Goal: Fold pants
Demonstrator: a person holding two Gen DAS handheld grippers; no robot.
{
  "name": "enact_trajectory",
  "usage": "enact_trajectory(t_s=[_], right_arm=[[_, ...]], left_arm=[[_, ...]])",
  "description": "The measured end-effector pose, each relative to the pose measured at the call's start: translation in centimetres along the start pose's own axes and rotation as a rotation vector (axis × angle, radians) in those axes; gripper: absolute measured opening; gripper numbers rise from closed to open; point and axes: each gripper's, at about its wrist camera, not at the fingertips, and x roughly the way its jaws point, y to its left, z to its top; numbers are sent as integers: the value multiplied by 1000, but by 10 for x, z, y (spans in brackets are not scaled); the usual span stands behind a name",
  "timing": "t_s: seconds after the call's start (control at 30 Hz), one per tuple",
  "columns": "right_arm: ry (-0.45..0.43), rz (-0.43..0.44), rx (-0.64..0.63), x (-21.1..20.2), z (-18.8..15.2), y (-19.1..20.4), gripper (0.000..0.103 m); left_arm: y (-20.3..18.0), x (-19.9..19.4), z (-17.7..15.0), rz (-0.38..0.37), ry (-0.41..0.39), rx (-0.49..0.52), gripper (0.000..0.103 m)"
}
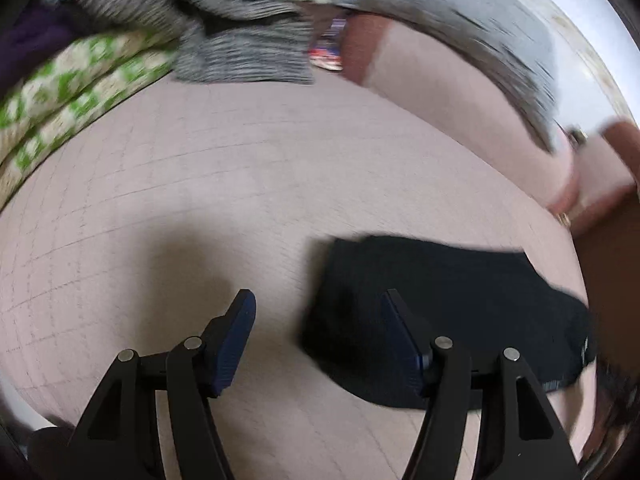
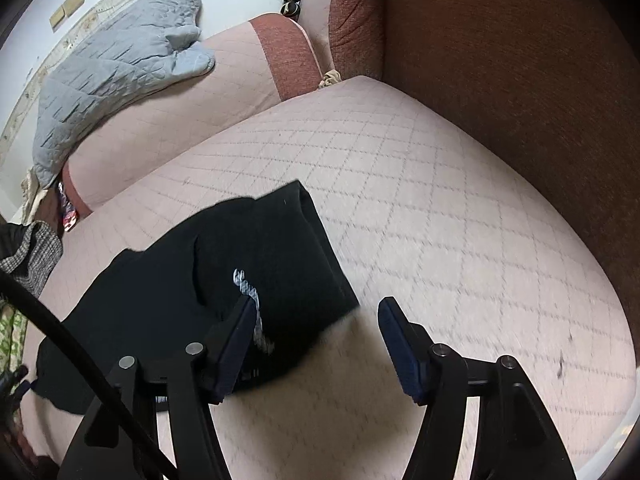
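pants [image 2: 192, 280] folded on pink cushion [image 2: 440, 220] | under right gripper [image 2: 318, 344] left finger | both grippers spread, left gripper [image 1: 318, 336] too

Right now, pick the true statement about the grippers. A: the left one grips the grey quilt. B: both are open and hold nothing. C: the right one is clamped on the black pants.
B: the left gripper and right gripper both have spread jaws with nothing between them, and the black pants lie folded on the pink quilted cushion.
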Motion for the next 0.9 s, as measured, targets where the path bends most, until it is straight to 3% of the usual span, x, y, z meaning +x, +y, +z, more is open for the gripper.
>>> enact_trajectory(t_s=[0.07, 0.1, 0.13, 0.23, 0.3, 0.4, 0.5, 0.6, 0.67, 0.7, 0.73, 0.9], right_arm=[[31, 2, 0, 14, 6, 6, 54], [62, 5, 9, 22, 7, 7, 34], [95, -1, 23, 30, 8, 6, 23], [111, 25, 61, 30, 11, -2, 11], [113, 11, 82, 23, 10, -10, 9], [119, -115, 71, 20, 6, -22, 0], [173, -217, 85, 30, -1, -41, 1], [105, -210, 95, 12, 2, -42, 2], [56, -121, 86, -2, 7, -33, 18], [52, -70, 96, -6, 9, -30, 38], [45, -34, 114, -8, 10, -29, 44], [39, 65, 221, 0, 5, -41, 44]], left_arm=[[-26, 3, -12, -31, 4, 80, 65], [-38, 7, -17, -33, 13, 115, 66], [-50, 12, -21, -30, 19, 149, 66], [-70, 27, -27, 8, 35, 229, 68], [-76, 33, -33, 63, 41, 279, 68], [-78, 33, -42, 85, 38, 322, 68], [-82, 32, -46, 93, 36, 349, 68], [-82, 19, -47, 59, 39, 318, 68], [-86, 10, -42, -15, 36, 291, 68], [-90, 6, -42, -42, 33, 292, 68], [-95, 3, -43, -64, 29, 296, 68], [-136, 2, -53, -223, 74, 358, 68]])
